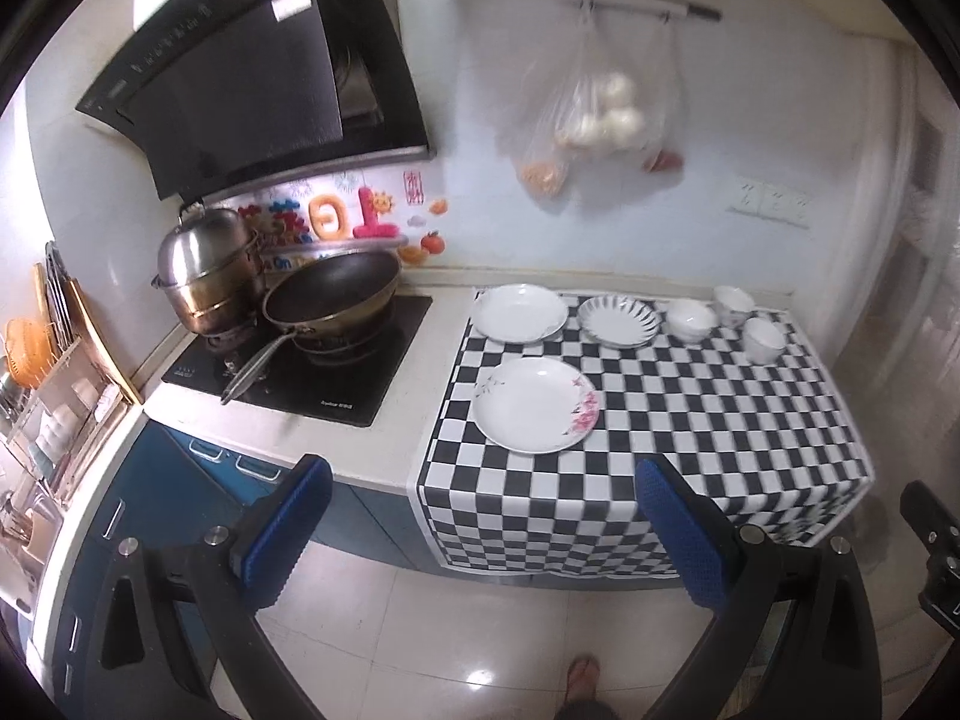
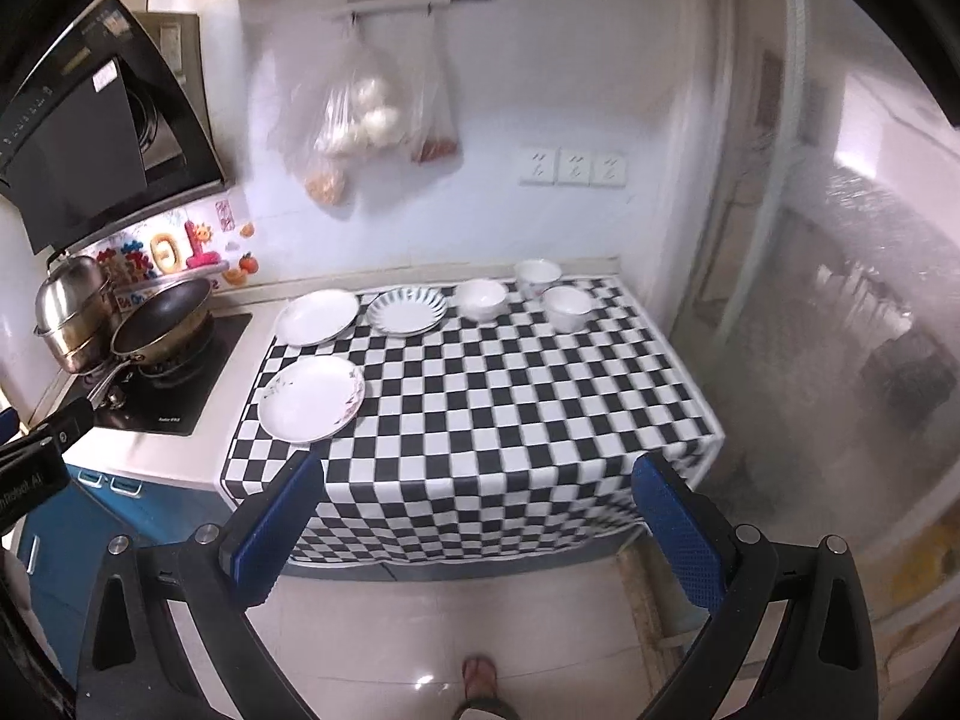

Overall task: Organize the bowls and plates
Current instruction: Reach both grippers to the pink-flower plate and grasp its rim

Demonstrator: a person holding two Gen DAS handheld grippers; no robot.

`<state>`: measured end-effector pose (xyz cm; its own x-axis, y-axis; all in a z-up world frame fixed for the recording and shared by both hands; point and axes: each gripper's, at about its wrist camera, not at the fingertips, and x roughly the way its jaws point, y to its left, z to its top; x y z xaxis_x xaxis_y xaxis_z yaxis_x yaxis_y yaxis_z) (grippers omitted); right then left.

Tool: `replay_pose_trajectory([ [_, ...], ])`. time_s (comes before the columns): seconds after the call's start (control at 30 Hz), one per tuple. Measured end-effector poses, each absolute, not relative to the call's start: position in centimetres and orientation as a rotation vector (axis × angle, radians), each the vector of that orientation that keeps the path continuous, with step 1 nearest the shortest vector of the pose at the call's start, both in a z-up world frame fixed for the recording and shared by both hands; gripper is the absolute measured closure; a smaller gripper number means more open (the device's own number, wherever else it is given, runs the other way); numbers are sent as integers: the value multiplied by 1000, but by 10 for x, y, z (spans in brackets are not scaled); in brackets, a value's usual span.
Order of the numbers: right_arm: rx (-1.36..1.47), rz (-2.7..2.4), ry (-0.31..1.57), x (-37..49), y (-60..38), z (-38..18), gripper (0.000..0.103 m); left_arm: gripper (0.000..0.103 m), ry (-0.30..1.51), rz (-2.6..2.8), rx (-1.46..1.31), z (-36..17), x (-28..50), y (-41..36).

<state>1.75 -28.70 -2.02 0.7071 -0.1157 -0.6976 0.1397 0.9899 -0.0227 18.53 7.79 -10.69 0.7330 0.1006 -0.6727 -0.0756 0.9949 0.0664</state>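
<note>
While both the left gripper and right gripper hang above the floor with jaws wide and empty, three plates and three bowls sit apart on the checkered tabletop.

Countertop – checkered cloth on it; three plates, three bowls on cloth.

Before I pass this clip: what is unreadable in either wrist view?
- Hanging bags: contents blurred in both views, just pale round lumps.
- Dish rack: left wrist view, cut by the fisheye edge, items unclear.
- Striped plate: single or stacked, too small to tell.
- Area right of the counter: right wrist view, smeared.
</note>
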Motion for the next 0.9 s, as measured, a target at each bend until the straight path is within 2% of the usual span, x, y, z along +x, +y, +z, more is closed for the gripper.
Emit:
replay_pose_trajectory([
  [0.23, 78, -33, 915, 153, -295, -105, 0, 0, 904, 126, 37, -177, 291, 82],
  [0.47, 148, 168, 1150, 301, -282, -205, 0, 3, 1134, 142, -29, -254, 397, 87],
  [0.73, 195, 306, 1384, 420, -249, -295, 0, 9, 1308, 118, -241, -323, 487, 122],
  [0.9, 273, 324, 1475, 465, -231, -331, 0, 31, 1411, 92, -272, -368, 533, 136],
])
